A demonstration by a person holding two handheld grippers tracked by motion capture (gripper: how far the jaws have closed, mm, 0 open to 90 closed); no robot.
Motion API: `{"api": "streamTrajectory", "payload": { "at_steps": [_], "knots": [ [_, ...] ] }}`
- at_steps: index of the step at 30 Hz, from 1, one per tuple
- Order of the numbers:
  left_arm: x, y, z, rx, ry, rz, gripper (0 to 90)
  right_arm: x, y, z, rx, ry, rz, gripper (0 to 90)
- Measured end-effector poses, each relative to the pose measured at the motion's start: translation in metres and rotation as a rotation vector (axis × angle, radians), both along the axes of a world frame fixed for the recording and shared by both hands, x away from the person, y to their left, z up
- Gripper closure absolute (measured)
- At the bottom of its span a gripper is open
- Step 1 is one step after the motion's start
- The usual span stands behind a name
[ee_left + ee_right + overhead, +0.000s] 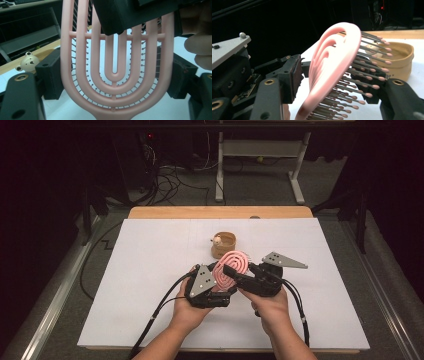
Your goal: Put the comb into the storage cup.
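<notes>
A tan oval container (223, 246) stands on the white table (150, 270) just beyond the two grippers; a small cream bear-head figure (217, 240) sits at its left rim, seen also in the left gripper view (29, 62). In the right gripper view the container (402, 58) lies behind the bristles.

A pink vented hairbrush (232, 266) is held above the table between the grippers, near the table's middle. The left gripper (220, 287) grips it low on the head, one jaw against each long edge (115, 75); the handle runs down toward that gripper and the rounded tip points away toward the container, so the long axis runs from the person outward and upward. The right gripper (235, 272) comes in across the head from the right. In its own view the brush (334, 67) stands edge-on between its jaws, back toward one pad, bristle tips toward the other; the jaws are partly closed, with a gap visible at the back-side pad.
</notes>
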State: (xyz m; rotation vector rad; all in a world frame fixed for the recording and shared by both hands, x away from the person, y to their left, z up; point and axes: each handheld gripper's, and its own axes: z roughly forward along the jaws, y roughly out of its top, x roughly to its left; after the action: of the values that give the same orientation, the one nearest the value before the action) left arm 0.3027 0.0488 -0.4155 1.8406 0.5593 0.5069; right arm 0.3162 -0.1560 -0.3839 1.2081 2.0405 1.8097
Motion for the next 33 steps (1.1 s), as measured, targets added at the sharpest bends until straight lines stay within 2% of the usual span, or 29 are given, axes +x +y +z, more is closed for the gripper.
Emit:
{"api": "streamTrajectory", "payload": {
  "at_steps": [10,15,22,33],
  "knots": [
    [-0.002,-0.001,0.0,-0.003,-0.006,0.003,19.9,-0.001,-0.003,0.002,0.039,0.031,-0.007,55.5],
    [-0.002,-0.002,0.0,-0.004,-0.009,0.008,19.9,-0.001,-0.003,0.002,0.055,0.047,-0.004,57.5],
    [-0.005,-0.003,0.005,0.011,-0.038,0.028,19.8,-0.003,-0.002,0.008,0.08,0.067,-0.007,60.4],
    [-0.007,-0.004,0.008,0.026,-0.063,0.052,19.6,-0.006,-0.001,0.014,0.087,0.054,-0.028,62.9]
  ]
}}
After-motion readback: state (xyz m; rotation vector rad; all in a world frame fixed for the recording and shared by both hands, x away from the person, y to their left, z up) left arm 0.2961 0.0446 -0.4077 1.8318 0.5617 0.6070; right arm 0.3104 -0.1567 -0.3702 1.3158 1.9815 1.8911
